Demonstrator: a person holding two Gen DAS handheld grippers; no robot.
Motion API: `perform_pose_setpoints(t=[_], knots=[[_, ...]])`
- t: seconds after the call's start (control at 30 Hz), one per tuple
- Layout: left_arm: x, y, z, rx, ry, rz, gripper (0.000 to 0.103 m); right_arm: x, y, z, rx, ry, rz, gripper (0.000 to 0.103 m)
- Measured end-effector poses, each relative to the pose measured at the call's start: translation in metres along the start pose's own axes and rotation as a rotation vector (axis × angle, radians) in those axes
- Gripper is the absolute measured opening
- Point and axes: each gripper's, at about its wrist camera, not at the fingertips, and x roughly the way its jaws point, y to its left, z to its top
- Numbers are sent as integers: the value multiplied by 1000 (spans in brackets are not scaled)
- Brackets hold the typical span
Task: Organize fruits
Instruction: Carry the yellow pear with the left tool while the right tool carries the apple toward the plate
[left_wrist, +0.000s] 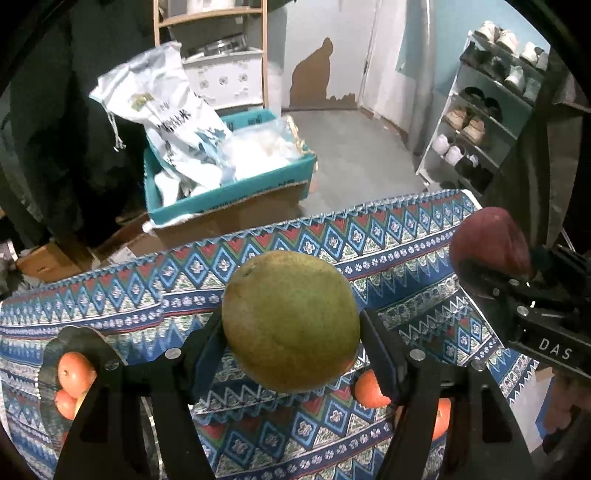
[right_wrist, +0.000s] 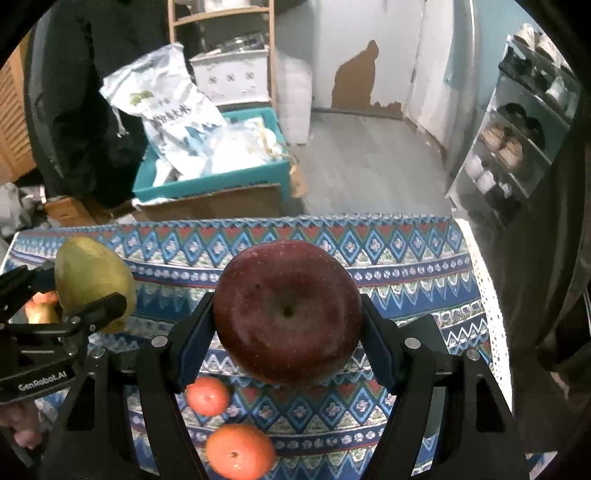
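- Left wrist view: the left gripper (left_wrist: 291, 332) squeezes a green pear (left_wrist: 291, 320) around its fat middle. It looks heavy, smooth and slippery.
- Right wrist view: the right gripper (right_wrist: 288, 321) hugs a red apple (right_wrist: 287, 312) by its sides. It looks hard and round, and could bruise.

Left wrist view: looks steeply down along own fingers, pear (left_wrist: 291, 321) close. Right wrist view: same tilt, apple (right_wrist: 288, 314) close. Shared: patterned worktop (left_wrist: 147, 295), teal box (right_wrist: 207, 184), shoe rack (left_wrist: 476, 122); each view sees other hand-held gripper.
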Motion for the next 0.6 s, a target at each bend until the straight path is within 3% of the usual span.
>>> perform_pose_setpoints(t=[0.6], knots=[[-79, 31, -20, -34, -91, 5, 72, -56, 43, 9, -37, -95, 103, 74]])
